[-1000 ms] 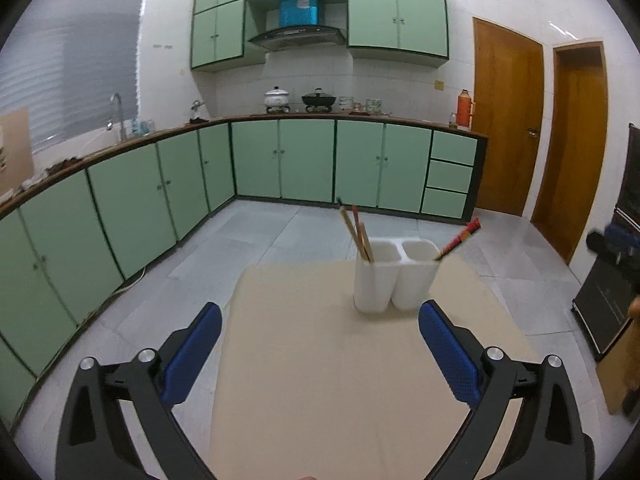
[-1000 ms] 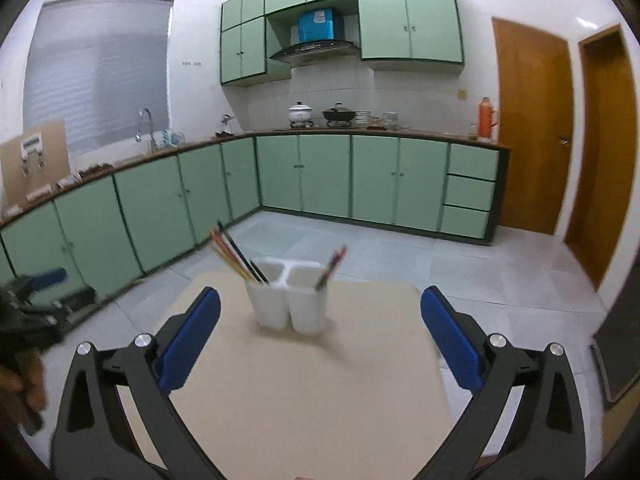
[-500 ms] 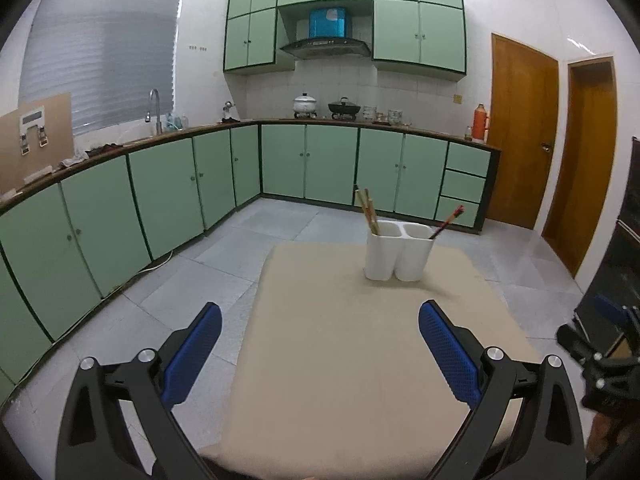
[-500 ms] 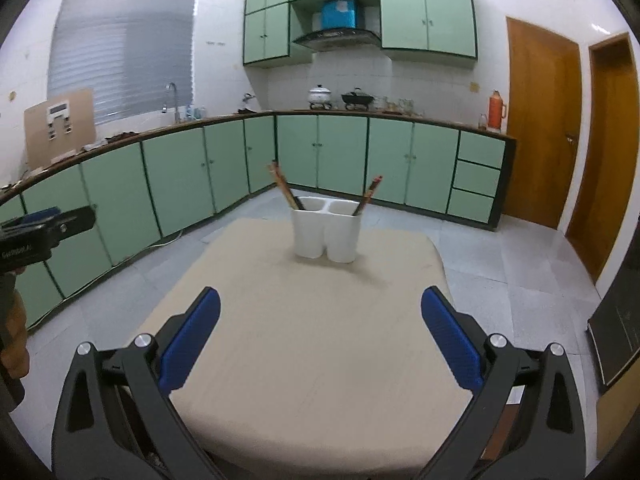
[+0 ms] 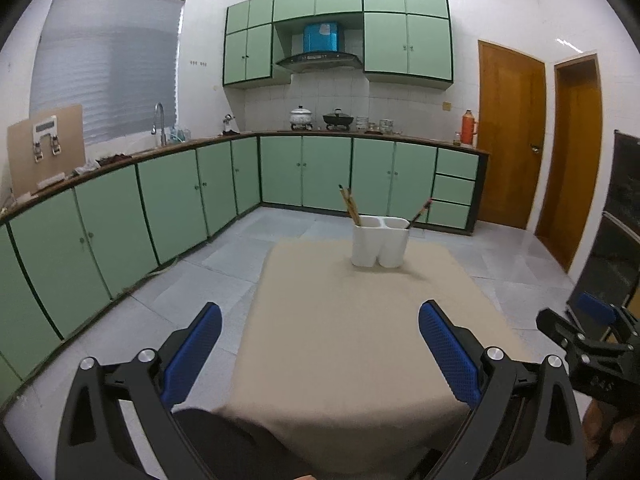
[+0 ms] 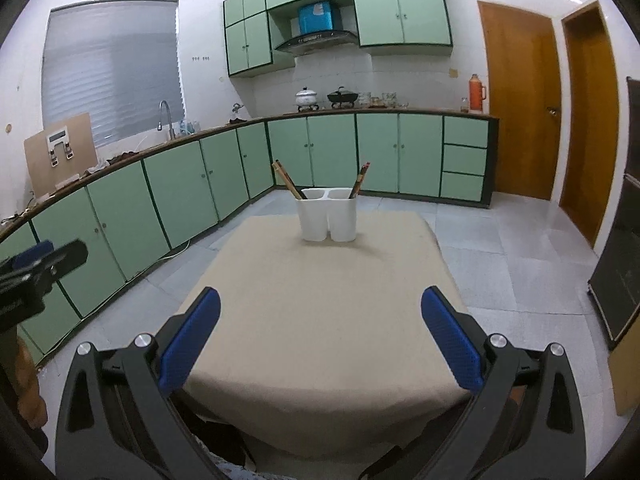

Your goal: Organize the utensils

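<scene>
A white two-compartment utensil holder [image 5: 380, 243] stands at the far end of a beige-covered table [image 5: 352, 340]; it also shows in the right wrist view [image 6: 329, 219]. Brown chopsticks [image 5: 349, 205] lean in its left compartment and a red-tipped pair [image 5: 419, 213] in its right. My left gripper [image 5: 320, 356] is open and empty, above the table's near edge. My right gripper [image 6: 320, 344] is open and empty, also at the near edge; it shows at the right of the left wrist view [image 5: 588, 332].
Green base cabinets [image 5: 160, 204] and a counter with a sink tap [image 5: 159, 122] run along the left and back walls. Two wooden doors [image 5: 512, 136] stand at the right. A dark cabinet [image 6: 624, 272] stands on the right. Tiled floor surrounds the table.
Both grippers have pulled back and up from the holder toward the table's near edge; the holder now looks smaller and farther. Both stay open and empty.
</scene>
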Action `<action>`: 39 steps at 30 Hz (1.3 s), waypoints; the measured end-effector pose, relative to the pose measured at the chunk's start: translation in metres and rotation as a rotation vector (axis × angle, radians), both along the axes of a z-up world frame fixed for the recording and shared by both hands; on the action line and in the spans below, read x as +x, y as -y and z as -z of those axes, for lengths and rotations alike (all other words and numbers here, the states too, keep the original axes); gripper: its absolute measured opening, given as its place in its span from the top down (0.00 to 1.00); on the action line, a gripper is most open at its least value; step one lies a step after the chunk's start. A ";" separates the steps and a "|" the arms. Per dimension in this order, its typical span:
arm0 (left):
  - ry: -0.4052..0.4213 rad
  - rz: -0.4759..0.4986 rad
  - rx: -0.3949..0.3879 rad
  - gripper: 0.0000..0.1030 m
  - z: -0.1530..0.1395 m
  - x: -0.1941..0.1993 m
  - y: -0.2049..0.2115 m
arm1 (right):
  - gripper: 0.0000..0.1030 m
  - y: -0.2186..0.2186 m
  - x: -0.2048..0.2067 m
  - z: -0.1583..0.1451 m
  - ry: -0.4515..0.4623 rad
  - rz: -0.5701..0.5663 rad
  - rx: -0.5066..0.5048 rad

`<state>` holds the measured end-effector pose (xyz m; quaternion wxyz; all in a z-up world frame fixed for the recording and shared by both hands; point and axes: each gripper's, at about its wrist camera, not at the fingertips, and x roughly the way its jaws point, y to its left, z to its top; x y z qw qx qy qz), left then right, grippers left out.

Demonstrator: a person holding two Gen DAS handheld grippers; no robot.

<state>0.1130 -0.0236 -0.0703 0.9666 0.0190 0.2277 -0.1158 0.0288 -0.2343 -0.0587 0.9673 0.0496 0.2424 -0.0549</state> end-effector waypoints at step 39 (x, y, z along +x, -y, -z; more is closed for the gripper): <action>0.116 -0.047 -0.041 0.06 -0.021 -0.085 -0.024 | 0.05 -0.017 -0.078 -0.037 0.108 0.052 -0.088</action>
